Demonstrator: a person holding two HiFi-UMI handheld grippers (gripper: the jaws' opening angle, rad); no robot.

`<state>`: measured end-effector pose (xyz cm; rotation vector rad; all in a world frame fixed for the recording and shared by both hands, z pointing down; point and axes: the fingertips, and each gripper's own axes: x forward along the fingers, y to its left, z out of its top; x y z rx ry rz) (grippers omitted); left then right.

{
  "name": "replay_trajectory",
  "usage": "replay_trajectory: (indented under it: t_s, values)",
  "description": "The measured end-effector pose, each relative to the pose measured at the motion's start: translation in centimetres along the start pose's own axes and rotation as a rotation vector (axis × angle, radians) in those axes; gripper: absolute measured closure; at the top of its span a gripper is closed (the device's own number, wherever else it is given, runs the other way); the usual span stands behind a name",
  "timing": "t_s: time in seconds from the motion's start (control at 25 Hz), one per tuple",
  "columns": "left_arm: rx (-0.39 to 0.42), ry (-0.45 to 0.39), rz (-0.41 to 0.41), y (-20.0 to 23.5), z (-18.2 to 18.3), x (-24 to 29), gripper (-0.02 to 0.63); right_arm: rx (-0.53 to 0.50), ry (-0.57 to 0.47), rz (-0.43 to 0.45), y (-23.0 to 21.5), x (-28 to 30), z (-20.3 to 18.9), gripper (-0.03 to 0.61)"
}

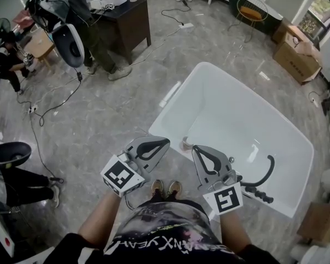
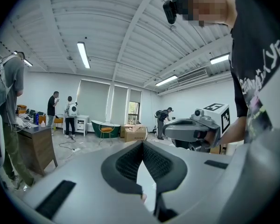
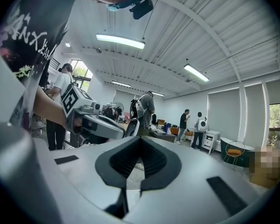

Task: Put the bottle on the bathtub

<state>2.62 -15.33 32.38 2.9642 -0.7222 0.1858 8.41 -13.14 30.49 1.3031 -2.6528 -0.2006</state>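
A white bathtub (image 1: 236, 120) stands on the marble floor right in front of me. On its near rim sits a small pinkish-brown object (image 1: 185, 143), probably the bottle, too small to make out. It lies between the tips of both grippers and neither one touches it. My left gripper (image 1: 164, 142) is shut with nothing in it; in the left gripper view its pads (image 2: 142, 144) meet at the tip. My right gripper (image 1: 197, 148) is shut and empty too, its jaws (image 3: 140, 139) closed together. Each gripper shows in the other's view, the right one (image 2: 191, 129) and the left one (image 3: 95, 122).
A black curved hose and fitting (image 1: 262, 181) lie in the tub's near right corner. A dark desk (image 1: 124, 21) and standing people are at the back left, with cables (image 1: 60, 100) on the floor. Cardboard boxes (image 1: 294, 54) and an orange chair (image 1: 252, 10) stand behind.
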Motion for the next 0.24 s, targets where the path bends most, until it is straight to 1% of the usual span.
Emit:
replay_trajectory:
  t_s: [0.24]
  values:
    - [-0.007, 0.0, 0.0, -0.08, 0.06, 0.22, 0.603, 0.005, -0.001, 0.002, -0.26, 0.07, -0.15, 0.578]
